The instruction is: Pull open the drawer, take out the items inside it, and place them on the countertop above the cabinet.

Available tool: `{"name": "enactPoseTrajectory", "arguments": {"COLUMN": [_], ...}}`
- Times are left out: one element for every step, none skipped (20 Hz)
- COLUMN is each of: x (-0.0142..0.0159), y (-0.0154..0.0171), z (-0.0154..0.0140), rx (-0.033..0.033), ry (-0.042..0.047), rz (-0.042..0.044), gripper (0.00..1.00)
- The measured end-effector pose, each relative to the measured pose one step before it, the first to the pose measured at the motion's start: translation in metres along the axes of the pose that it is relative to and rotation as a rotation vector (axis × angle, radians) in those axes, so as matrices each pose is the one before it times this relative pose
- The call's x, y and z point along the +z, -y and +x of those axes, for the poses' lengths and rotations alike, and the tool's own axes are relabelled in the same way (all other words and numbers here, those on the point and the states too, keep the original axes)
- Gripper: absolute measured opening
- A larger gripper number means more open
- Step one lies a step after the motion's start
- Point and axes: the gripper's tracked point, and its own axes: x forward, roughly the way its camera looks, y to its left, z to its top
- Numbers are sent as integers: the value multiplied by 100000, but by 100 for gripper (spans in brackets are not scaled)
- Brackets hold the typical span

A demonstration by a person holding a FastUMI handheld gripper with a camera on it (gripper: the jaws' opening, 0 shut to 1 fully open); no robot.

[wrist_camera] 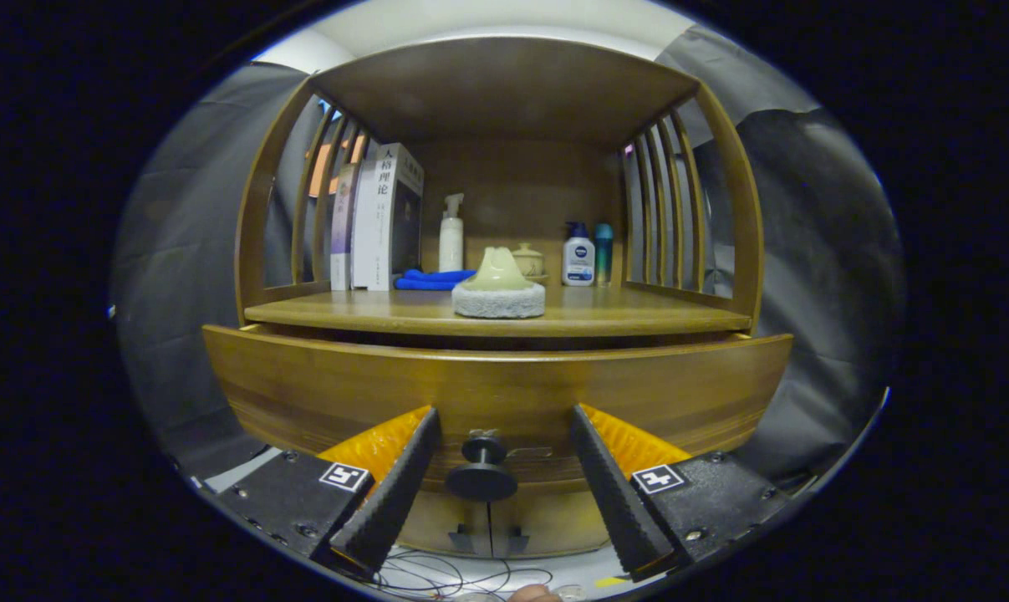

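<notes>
A wooden drawer front spans the cabinet below the countertop. Its dark round knob sits between my two fingers, a little ahead of them. My gripper is open, with a gap on each side of the knob and neither finger touching it. The drawer stands out slightly from the cabinet, and a dark slit shows under the countertop; what lies inside is hidden. A pale green cone-shaped piece on a grey round pad rests on the countertop's front middle.
On the countertop stand books at the left, a blue cloth, a white pump bottle, a small lidded jar, and two bottles at the right. Slatted wooden sides and a top board enclose the shelf. Cables lie below.
</notes>
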Motion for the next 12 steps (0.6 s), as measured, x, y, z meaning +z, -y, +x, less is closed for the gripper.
{"name": "enactPoseTrajectory", "arguments": {"x": [76, 113, 708, 122, 72, 157, 51, 115, 40, 17, 149, -36], "y": [-16, 0, 447, 0, -31, 29, -19, -33, 32, 5, 16, -86], "z": [438, 296, 171, 439, 425, 545, 380, 375, 428, 144, 269, -219], "rx": [-21, -37, 60, 20, 37, -14, 22, 36, 28, -153, -260, -199], "ry": [-10, -140, -219, -180, -240, -216, -282, -439, -233, -273, 413, 802], "rz": [21, 91, -9, 49, 14, -52, 99, 156, 28, -171, 98, -324], "gripper": [99, 100, 100, 100, 100, 100, 100, 100, 100, 100, 100, 99]}}
